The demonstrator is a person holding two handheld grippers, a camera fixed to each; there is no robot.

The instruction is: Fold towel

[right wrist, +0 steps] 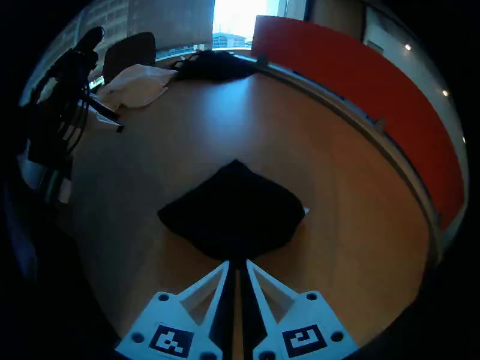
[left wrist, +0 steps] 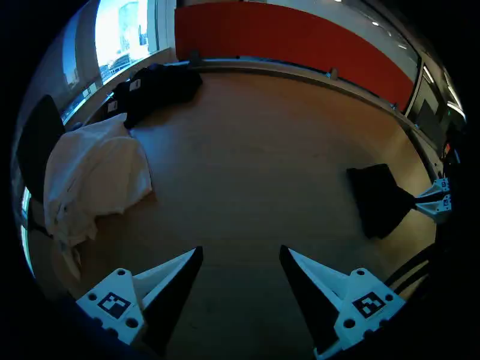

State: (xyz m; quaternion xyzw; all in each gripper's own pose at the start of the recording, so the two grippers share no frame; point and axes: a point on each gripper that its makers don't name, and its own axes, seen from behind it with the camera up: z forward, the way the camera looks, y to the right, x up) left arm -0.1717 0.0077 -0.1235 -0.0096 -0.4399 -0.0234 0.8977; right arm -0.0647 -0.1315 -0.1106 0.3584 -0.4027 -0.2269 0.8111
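You are pinching the dark towel [right wrist: 234, 207] with your right gripper [right wrist: 238, 262]. Its jaws are standing almost together with only a thin slit between them, and their tips are meeting the towel's near edge. The towel is lying as a small, already doubled-over bundle on the wooden surface [left wrist: 258, 150]. In the right gripper view it is roughly diamond-shaped, with one corner pointing away from you.

Your left gripper [left wrist: 240, 248] is hovering over bare wood, jaws spread wide and holding nothing. It is well apart from the towel, which is sitting toward the right edge of the left gripper view.

You are probably making a further fold or squaring up the bundle. One pinch alone is likely to let the cloth sag and twist, so be bringing the left gripper across to take the neighbouring corner of the same edge. Be checking that the right jaws are catching every layer, not just the top one. Lift only slightly, since the wood looks smooth and the bundle may slide if dragged.

The white cloth heap [left wrist: 96, 174] and the dark garments [left wrist: 159, 84] are lying far off, so they should not be getting in your way.
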